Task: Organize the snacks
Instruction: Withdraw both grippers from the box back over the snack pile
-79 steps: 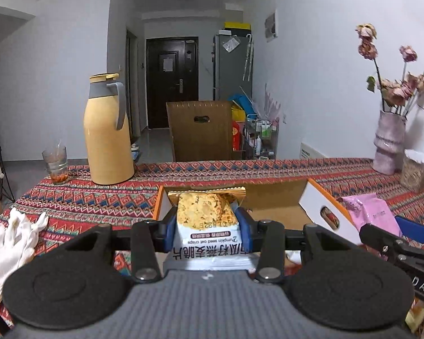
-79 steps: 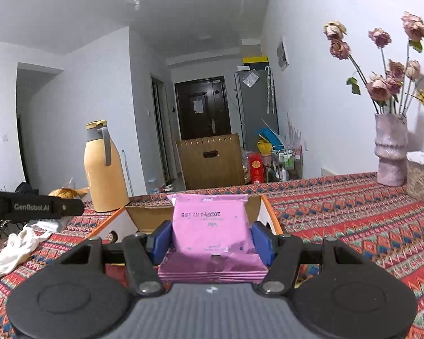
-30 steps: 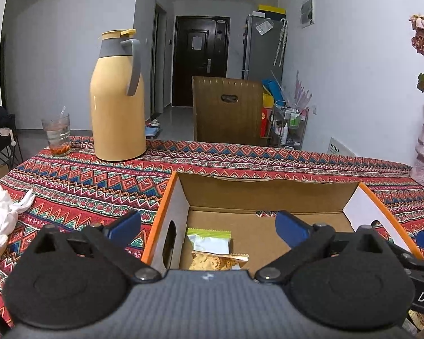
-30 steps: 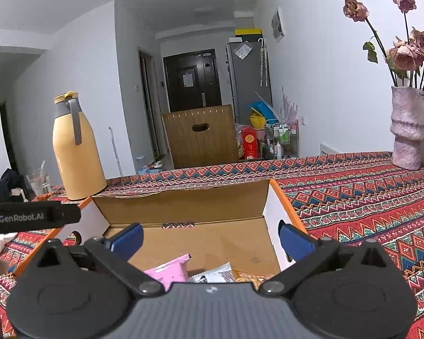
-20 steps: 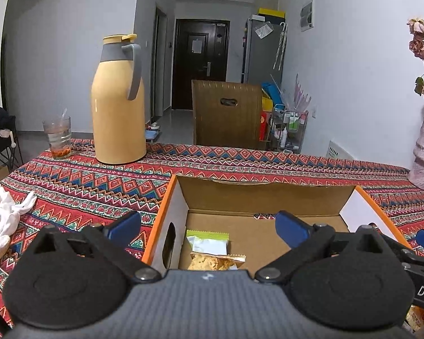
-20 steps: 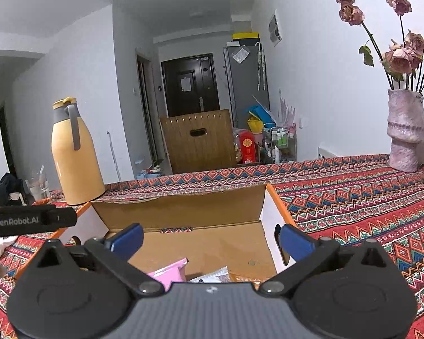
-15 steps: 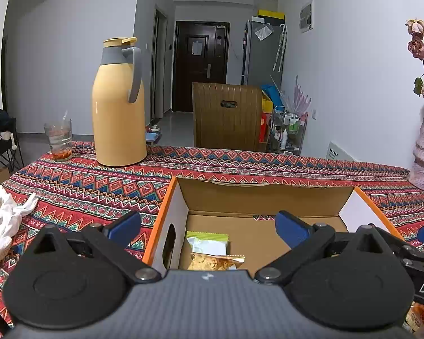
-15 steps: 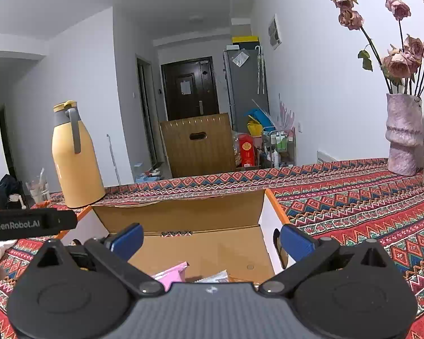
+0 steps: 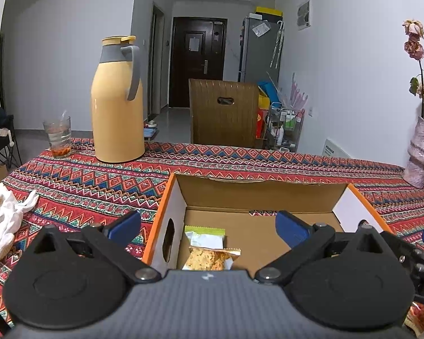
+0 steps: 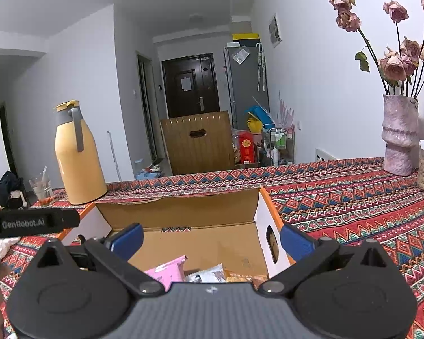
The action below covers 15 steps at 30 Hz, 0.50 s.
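We are holding the left gripper [image 9: 207,224] over the near left corner of the open cardboard box [image 9: 257,195], its blue-padded jaws spread wide and gripping nothing. Below it, on the box floor by the left wall, a green-edged snack packet [image 9: 205,236] is lying with an oat crisp packet [image 9: 212,258] overlapping its near end.

We are keeping the right gripper [image 10: 210,240] over the same box [image 10: 183,212] from the right side, jaws likewise spread wide and empty. Beneath it, a pink snack packet [image 10: 166,272], a silvery wrapper [image 10: 209,275] and an orange packet [image 10: 246,278] are sitting at the near edge of the box floor.

The box is resting on the patterned tablecloth [image 9: 79,186]. A yellow thermos jug [image 9: 117,101] and a drinking glass [image 9: 58,137] are standing well beyond it, and white gloves [image 9: 5,220] are lying to the left.
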{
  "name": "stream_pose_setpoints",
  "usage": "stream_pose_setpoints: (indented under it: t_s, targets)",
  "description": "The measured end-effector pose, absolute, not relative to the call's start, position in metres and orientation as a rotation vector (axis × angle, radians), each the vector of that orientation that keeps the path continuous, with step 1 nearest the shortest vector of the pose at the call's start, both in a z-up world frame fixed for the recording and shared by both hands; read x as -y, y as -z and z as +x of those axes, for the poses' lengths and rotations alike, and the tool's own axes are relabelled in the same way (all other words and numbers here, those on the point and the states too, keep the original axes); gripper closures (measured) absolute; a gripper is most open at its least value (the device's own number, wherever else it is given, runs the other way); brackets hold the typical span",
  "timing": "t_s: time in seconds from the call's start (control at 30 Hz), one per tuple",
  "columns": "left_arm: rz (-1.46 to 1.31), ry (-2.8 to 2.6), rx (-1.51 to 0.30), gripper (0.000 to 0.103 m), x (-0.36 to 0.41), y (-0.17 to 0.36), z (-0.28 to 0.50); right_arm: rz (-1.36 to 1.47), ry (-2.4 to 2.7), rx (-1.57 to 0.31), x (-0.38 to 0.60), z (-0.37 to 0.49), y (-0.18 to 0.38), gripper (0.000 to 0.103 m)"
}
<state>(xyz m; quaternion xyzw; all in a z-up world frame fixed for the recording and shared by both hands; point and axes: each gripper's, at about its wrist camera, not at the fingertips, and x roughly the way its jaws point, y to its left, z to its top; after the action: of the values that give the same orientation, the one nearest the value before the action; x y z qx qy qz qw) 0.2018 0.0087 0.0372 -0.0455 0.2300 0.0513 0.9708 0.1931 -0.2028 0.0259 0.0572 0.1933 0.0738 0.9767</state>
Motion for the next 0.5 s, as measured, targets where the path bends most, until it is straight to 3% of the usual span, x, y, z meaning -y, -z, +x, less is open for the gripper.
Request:
stream_pose_setpoints:
  t_s: [0.5]
  targets:
    - [-0.069,-0.111,-0.505,0.0,-0.033,-0.043,0.131,0.065,-0.185,-0.474,0.206,0.117,-0.018,0.0]
